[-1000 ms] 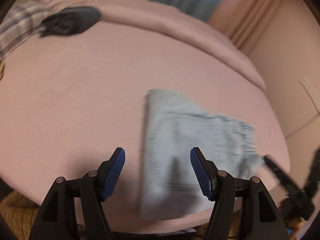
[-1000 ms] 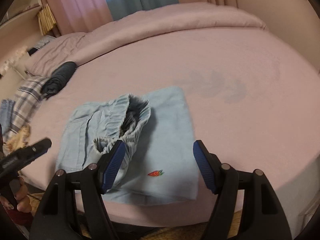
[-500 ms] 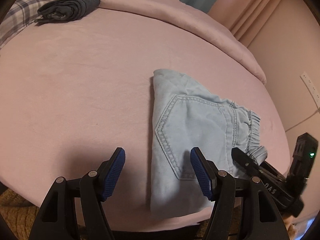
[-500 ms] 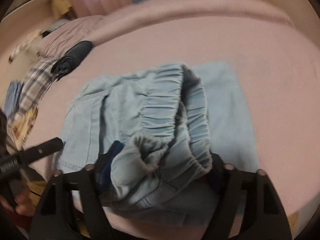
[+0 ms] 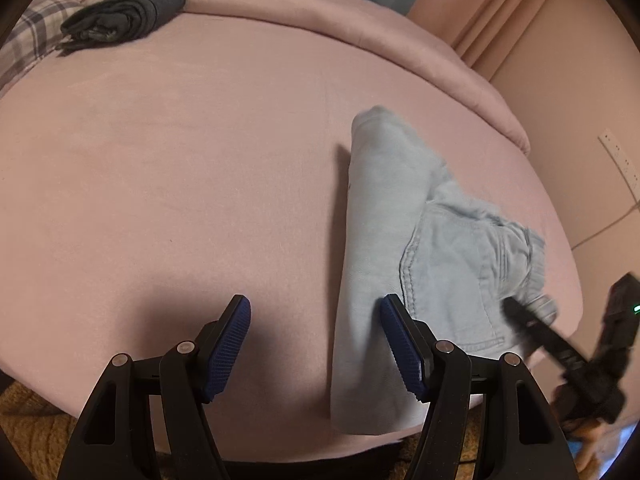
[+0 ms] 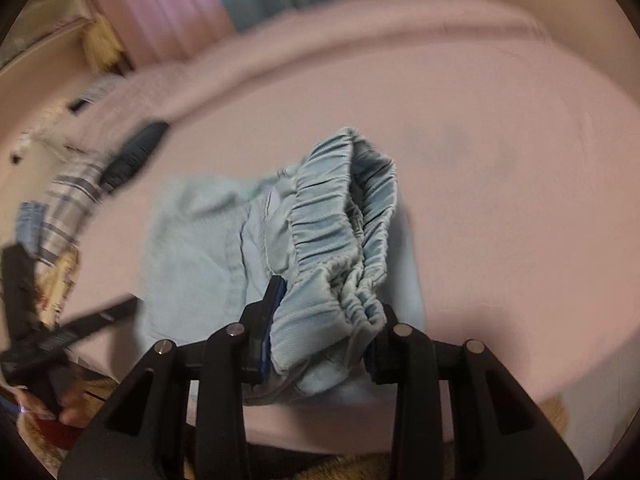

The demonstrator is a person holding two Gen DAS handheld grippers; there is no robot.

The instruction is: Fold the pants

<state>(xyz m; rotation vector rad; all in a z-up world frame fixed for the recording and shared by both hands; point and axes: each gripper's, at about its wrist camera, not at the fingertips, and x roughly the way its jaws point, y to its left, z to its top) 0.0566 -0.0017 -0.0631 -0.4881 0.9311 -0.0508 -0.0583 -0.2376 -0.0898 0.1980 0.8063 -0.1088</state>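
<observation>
Light blue denim pants (image 5: 384,240) lie partly folded on the pink bed (image 5: 180,160), near its front right edge. My right gripper (image 6: 320,332) is shut on the bunched elastic waistband (image 6: 340,240) and holds it lifted off the bed; it also shows in the left wrist view (image 5: 532,320) at the waistband corner. My left gripper (image 5: 316,344) is open and empty, low over the bed, its right pad (image 5: 400,344) beside the folded left edge of the pants.
A rolled dark garment (image 5: 124,14) and a plaid cloth (image 5: 28,44) lie at the bed's far left. A pink duvet ridge (image 5: 360,36) runs along the back. A wall (image 5: 580,92) with an outlet stands to the right. Curtains (image 6: 240,4) hang behind.
My right gripper closed on the waistband and lifted it, pulling the top layer up. The left gripper stayed open and shifted slightly left of the pants.
</observation>
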